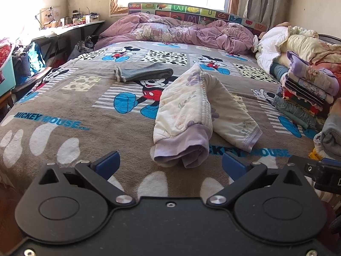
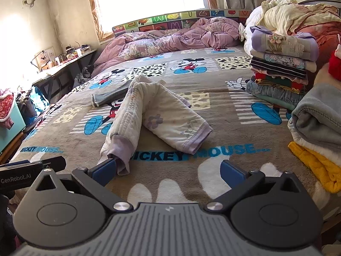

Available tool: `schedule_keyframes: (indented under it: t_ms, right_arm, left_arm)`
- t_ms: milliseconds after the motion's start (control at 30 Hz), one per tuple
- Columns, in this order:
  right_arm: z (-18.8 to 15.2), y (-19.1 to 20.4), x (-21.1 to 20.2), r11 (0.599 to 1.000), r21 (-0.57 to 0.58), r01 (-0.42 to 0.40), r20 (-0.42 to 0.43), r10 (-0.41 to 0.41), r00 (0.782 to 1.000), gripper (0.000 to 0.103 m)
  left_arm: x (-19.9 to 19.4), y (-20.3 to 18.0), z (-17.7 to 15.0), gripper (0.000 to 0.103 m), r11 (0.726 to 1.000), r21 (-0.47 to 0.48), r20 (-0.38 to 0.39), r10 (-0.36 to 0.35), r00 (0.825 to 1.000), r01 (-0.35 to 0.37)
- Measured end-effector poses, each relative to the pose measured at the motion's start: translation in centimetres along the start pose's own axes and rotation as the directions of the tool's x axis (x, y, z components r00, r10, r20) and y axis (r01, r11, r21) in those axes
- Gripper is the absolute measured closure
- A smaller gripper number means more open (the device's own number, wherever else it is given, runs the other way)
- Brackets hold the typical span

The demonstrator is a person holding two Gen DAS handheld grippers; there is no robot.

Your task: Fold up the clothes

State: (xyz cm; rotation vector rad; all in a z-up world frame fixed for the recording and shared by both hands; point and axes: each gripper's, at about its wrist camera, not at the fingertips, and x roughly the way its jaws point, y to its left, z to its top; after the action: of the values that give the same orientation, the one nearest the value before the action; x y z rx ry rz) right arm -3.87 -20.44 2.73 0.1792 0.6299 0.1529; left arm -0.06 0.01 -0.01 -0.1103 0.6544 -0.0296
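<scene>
Pyjama trousers [image 1: 191, 115] lie on the bed [image 1: 85, 111]; both grippers' fingers [image 1: 107, 163] [image 2: 231, 170] gape empty.

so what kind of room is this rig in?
Almost certainly a home bedroom. A bed under a Mickey Mouse blanket, a rumpled purple duvet at the headboard, and a stack of folded clothes on the bed's right side. Cluttered desk along the left wall.

The left tool [image 1: 170, 163] is held low and level, its two blue-padded fingers [image 1: 108, 163] spread wide with nothing between them. The right tool [image 2: 168, 169] sits just beside it at a like height, fingers [image 2: 231, 171] equally wide apart and gripping nothing.
</scene>
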Motion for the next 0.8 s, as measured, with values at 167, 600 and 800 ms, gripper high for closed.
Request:
schedule_keyframes:
  t_ms: [167, 600, 800]
  right_arm:
    - [-0.1, 0.0, 0.4, 1.0, 0.005, -0.002, -0.025, 0.003, 1.0, 0.0]
    - [-0.5, 0.4, 0.7, 1.0, -0.003, 0.003, -0.034, -0.003, 0.999, 0.0]
    - [-0.5, 0.7, 0.7, 1.0, -0.01, 0.0, -0.037, -0.001, 0.999, 0.0]
  left_arm:
    - [-0.3, 0.1, -0.3, 0.0, 0.999, 0.034, 0.01, 0.021, 1.0, -0.021]
    - [-0.1, 0.4, -0.8, 0.0, 0.999, 0.042, 0.019, 0.023, 1.0, -0.024]
    - [0.0, 0.8, -0.9, 0.0, 0.999, 0.033, 0.015, 0.026, 1.0, -0.026]
